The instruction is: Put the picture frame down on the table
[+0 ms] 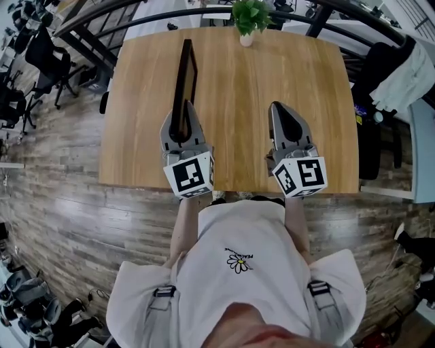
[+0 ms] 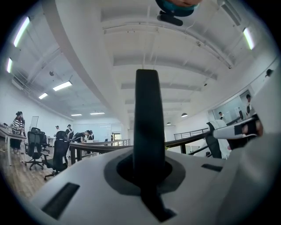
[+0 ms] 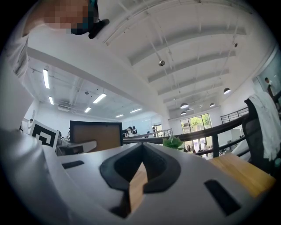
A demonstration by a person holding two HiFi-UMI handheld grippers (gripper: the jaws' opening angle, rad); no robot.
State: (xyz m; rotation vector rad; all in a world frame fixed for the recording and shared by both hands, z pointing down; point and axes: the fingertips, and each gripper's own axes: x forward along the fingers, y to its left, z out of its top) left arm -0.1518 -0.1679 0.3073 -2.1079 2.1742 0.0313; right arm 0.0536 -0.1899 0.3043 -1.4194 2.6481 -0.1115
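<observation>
The black picture frame [image 1: 184,81] stands upright on its long edge over the left half of the wooden table [image 1: 238,95]. My left gripper [image 1: 182,112] is shut on its near end; in the left gripper view the dark frame edge [image 2: 146,118] rises straight up between the jaws. Whether the frame's lower edge touches the table does not show. From the right gripper view the frame [image 3: 95,136] shows its brown face at the left. My right gripper [image 1: 277,109] hovers level over the right half of the table, its jaws [image 3: 142,147] shut with nothing in them.
A small potted plant [image 1: 248,19] sits at the table's far edge, also in the right gripper view [image 3: 172,143]. Office chairs [image 1: 41,58] stand left of the table. A chair draped with white cloth [image 1: 401,71] stands at the right. A dark railing [image 1: 102,24] runs behind.
</observation>
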